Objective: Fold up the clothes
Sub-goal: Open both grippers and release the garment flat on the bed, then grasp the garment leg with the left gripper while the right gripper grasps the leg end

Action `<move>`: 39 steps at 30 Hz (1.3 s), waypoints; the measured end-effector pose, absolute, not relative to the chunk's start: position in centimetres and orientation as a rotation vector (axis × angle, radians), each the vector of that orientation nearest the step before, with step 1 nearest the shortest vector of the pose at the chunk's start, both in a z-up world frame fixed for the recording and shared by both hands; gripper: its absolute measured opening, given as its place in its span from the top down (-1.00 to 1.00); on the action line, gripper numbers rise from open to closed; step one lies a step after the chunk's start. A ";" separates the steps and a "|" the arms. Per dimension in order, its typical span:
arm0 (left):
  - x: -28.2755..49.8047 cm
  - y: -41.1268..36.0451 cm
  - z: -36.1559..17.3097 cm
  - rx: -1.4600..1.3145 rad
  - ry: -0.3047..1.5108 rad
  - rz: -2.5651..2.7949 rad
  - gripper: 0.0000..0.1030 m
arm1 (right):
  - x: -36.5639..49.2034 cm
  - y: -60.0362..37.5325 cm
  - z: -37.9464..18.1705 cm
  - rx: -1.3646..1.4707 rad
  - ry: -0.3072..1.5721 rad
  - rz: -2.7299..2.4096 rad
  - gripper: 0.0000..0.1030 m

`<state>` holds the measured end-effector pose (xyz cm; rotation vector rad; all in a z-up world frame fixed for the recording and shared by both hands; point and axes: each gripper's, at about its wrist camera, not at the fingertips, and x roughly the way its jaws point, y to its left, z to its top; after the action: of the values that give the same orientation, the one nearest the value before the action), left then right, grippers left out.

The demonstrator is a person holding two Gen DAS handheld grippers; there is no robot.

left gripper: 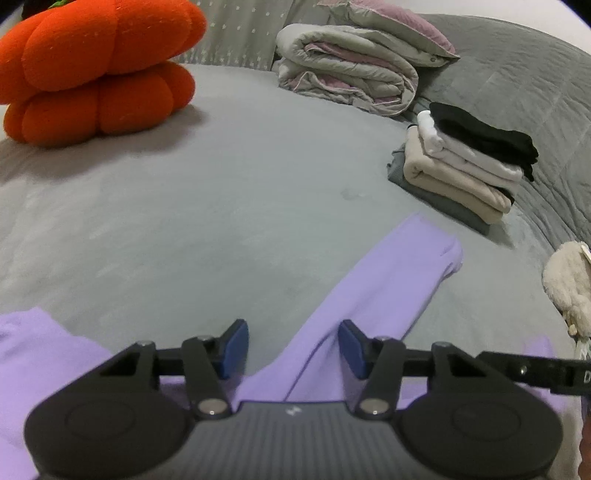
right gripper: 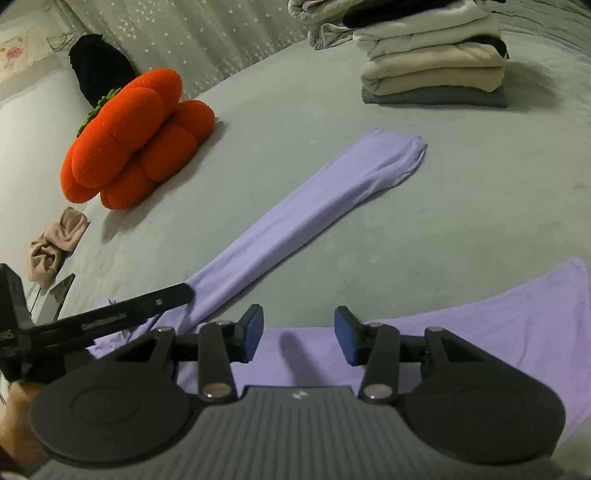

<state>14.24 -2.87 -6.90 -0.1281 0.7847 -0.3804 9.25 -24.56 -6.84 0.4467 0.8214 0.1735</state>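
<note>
Black gripper point(left gripper: 293, 349), blue finger pads point(left gripper: 234, 341)

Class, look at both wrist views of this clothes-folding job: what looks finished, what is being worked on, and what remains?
Done: a stack of folded clothes sits on the bed. In hand: nothing is gripped; the left gripper and right gripper both hover with jaws open over the purple garment, which lies spread out, one long part stretched toward the stack. Left: folding that garment, and perhaps the crumpled beige cloth near the bed's edge.

Lilac garment point(right gripper: 303, 206) on a plain grey bedspread point(left gripper: 184, 206), bright orange pumpkin cushion point(left gripper: 99, 70) with green stalk frill, folded stack point(left gripper: 465, 166) of black, white, beige, grey, grey star-patterned curtain point(right gripper: 207, 33), blue-padded black grippers point(left gripper: 291, 347).
</note>
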 end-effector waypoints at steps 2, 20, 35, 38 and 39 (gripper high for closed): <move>14.4 -3.3 -7.0 -0.136 0.770 -0.387 0.05 | 9.2 -24.7 -6.8 0.443 0.818 0.165 0.08; 11.6 -5.3 -3.6 -0.161 0.614 -0.586 0.95 | 8.5 -27.4 -6.6 0.475 0.803 0.105 0.08; 9.3 -7.4 -6.5 0.003 0.788 -0.785 0.94 | 9.2 -28.7 -5.7 0.535 0.762 0.084 0.08; 8.8 -7.8 -6.8 0.028 0.792 -0.800 0.87 | 9.7 -29.0 -5.5 0.557 0.737 0.093 0.08; 8.8 -7.8 -6.7 0.029 0.790 -0.799 0.86 | 10.0 -29.1 -5.4 0.562 0.730 0.093 0.08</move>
<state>8.75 -7.83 -6.74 0.0294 0.7905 -0.7989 9.99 -29.12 -5.40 0.5623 0.7295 0.0927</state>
